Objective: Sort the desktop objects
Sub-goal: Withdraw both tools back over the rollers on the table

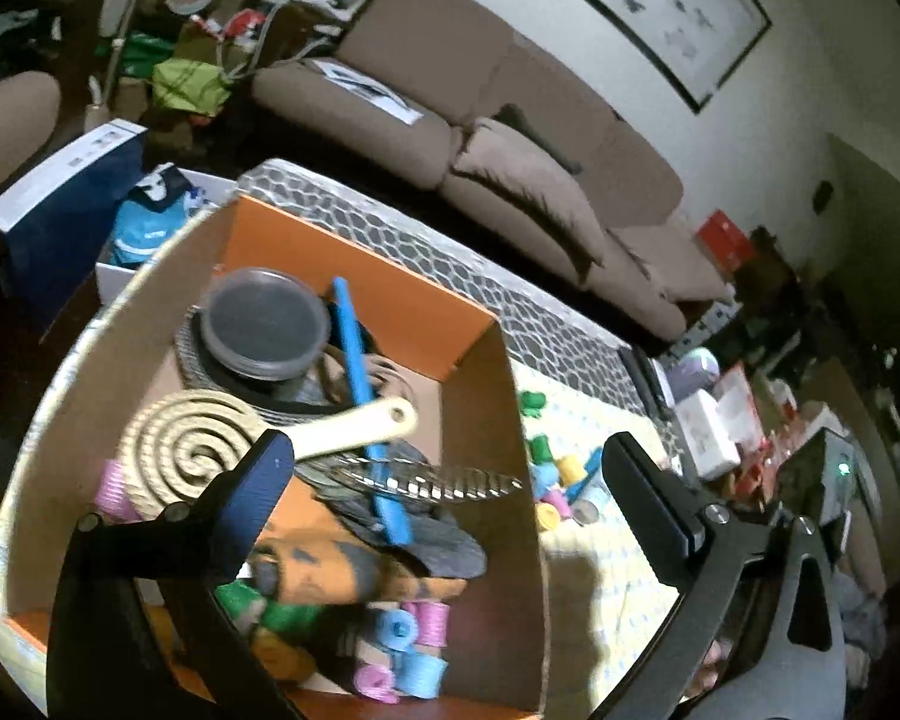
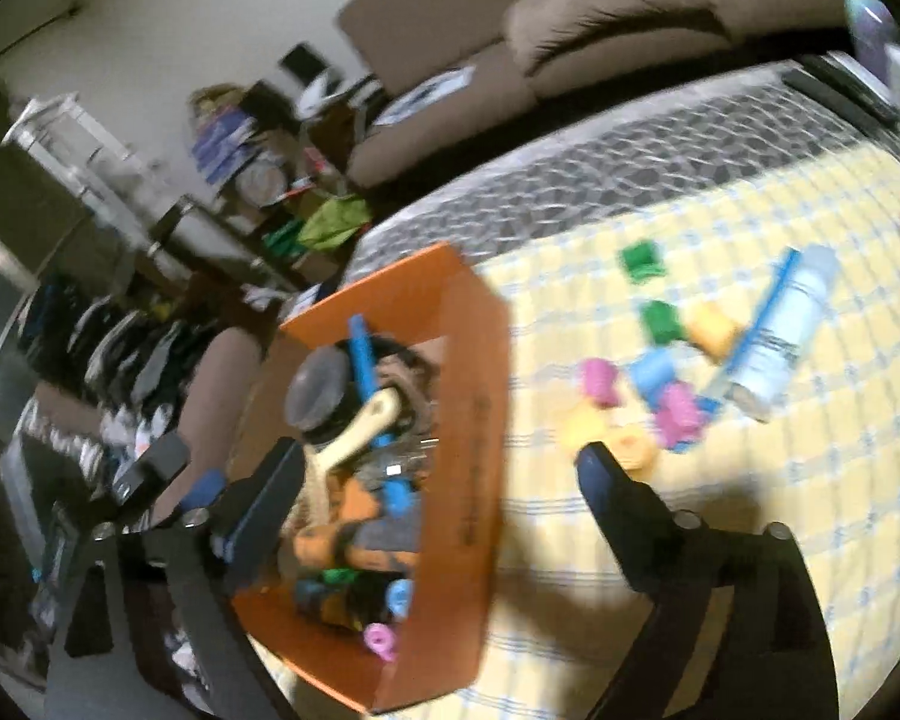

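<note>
A brown sofa (image 1: 510,138) is seen beyond the table, with a framed picture (image 1: 660,6) on the wall above it. The table is covered by a yellow checked cloth (image 2: 750,510). At its left end an orange cardboard box (image 2: 474,420) is placed, crowded with items: a dark round lidded jar (image 1: 264,324), a blue stick (image 1: 366,408), a beige spiral coil (image 1: 186,450) with a cream handle, and small pink, blue and green spools (image 1: 414,648) at the near end. More coloured spools (image 2: 660,372) are scattered on the cloth to the right of the box, beside a pale blue bottle (image 2: 780,336) lying on its side. The left gripper (image 1: 444,480) is held spread wide over the box, nothing between its fingers. The right gripper (image 2: 438,480) is likewise spread, straddling the box's right wall, empty.
</note>
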`<state>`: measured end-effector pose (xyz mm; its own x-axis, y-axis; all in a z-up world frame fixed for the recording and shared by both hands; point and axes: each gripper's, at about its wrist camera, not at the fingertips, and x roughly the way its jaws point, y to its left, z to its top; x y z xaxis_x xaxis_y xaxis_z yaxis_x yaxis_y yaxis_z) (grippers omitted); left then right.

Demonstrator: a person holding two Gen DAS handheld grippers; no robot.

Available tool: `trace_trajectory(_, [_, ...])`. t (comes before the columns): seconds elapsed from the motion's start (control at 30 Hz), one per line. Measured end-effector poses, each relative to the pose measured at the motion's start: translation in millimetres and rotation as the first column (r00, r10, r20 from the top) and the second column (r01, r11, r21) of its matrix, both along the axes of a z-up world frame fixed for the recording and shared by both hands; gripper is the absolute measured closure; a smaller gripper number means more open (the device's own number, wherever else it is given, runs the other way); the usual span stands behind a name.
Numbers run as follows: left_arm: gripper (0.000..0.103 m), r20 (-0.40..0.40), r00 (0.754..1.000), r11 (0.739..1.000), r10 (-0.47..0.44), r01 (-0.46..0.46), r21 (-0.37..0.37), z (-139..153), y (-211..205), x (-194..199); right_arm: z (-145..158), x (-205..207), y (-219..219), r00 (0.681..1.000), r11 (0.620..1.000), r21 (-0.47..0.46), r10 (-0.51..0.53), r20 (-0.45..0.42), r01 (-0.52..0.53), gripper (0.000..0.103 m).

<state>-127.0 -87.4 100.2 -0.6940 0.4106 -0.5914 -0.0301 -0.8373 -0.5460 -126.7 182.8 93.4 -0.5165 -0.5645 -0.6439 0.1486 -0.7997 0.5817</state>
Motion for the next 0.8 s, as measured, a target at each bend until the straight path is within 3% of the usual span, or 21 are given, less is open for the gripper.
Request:
trace_trajectory(0.07, [0.0,-0.004,1.0,1.0,-0.021,0.021,-0.015,1,14,1,-3,-1,21,0.999,0.999,0.0,-0.05,0.012,0.05,0.001])
trace_trajectory(0.4, [0.0,-0.022,0.986,0.977,-0.165,0.161,-0.138,5,98,8,-14,1,101,0.981,0.973,0.125,-0.196,0.01,0.193,0.001])
trace_trajectory(0.7, [0.0,-0.01,0.957,0.909,-0.291,0.273,-0.314,-9,185,13,-17,6,146,0.965,0.957,0.138,-0.26,0.023,0.254,0.001])
trace_trajectory(0.8, [0.0,0.014,0.951,0.873,-0.308,0.289,-0.393,-23,207,10,-18,9,160,0.96,0.955,0.114,-0.278,0.032,0.272,0.001])
